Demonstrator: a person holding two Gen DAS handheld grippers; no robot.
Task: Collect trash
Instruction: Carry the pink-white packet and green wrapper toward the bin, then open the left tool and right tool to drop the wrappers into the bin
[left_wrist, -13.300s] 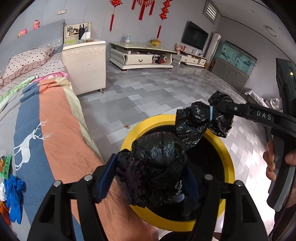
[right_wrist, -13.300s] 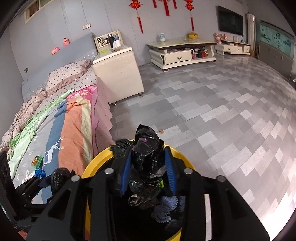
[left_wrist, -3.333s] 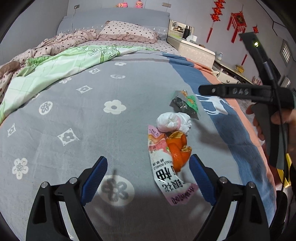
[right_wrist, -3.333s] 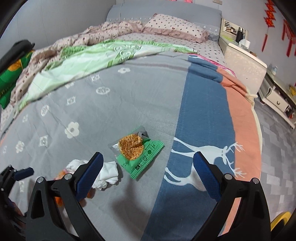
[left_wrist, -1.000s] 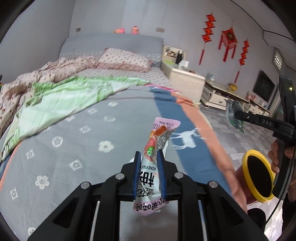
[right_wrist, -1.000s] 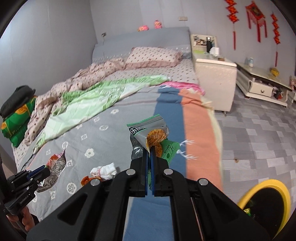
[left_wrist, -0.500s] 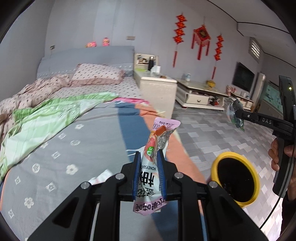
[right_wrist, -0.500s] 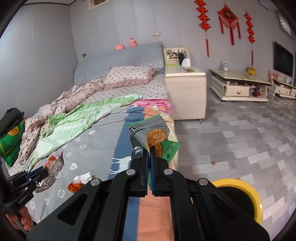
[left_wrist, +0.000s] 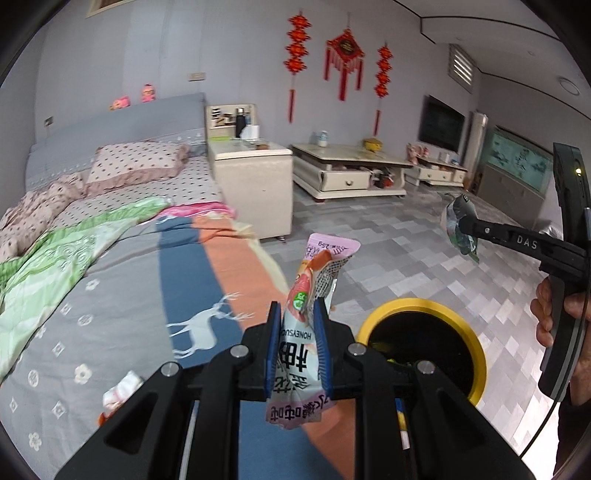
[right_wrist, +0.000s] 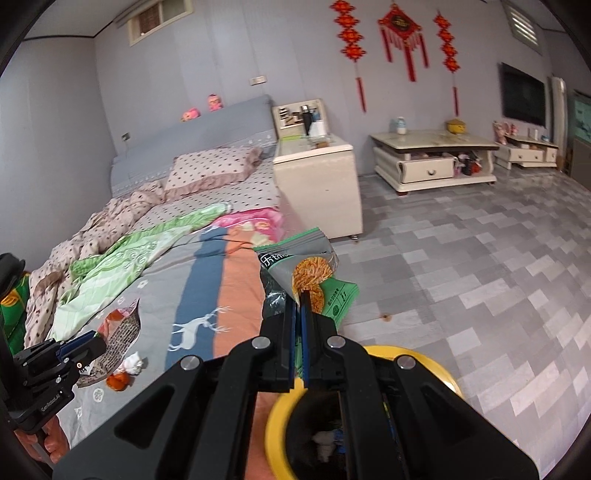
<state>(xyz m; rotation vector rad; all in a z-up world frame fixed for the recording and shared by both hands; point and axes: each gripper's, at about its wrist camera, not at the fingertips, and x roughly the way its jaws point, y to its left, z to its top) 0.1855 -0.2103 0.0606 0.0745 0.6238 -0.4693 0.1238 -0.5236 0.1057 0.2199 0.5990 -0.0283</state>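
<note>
Left tool (left_wrist: 298, 341) clamps crinkly pink wrapper (left_wrist: 310, 295); right tool (right_wrist: 297, 317) pinches glossy green packet (right_wrist: 306, 273).

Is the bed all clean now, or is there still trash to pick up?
Not yet. Some trash already lies inside the yellow bin. The left gripper is shut on a pink wrapper and the right gripper on a green snack bag, both near the bin. A white tissue and orange peel remain on the bed.
</note>
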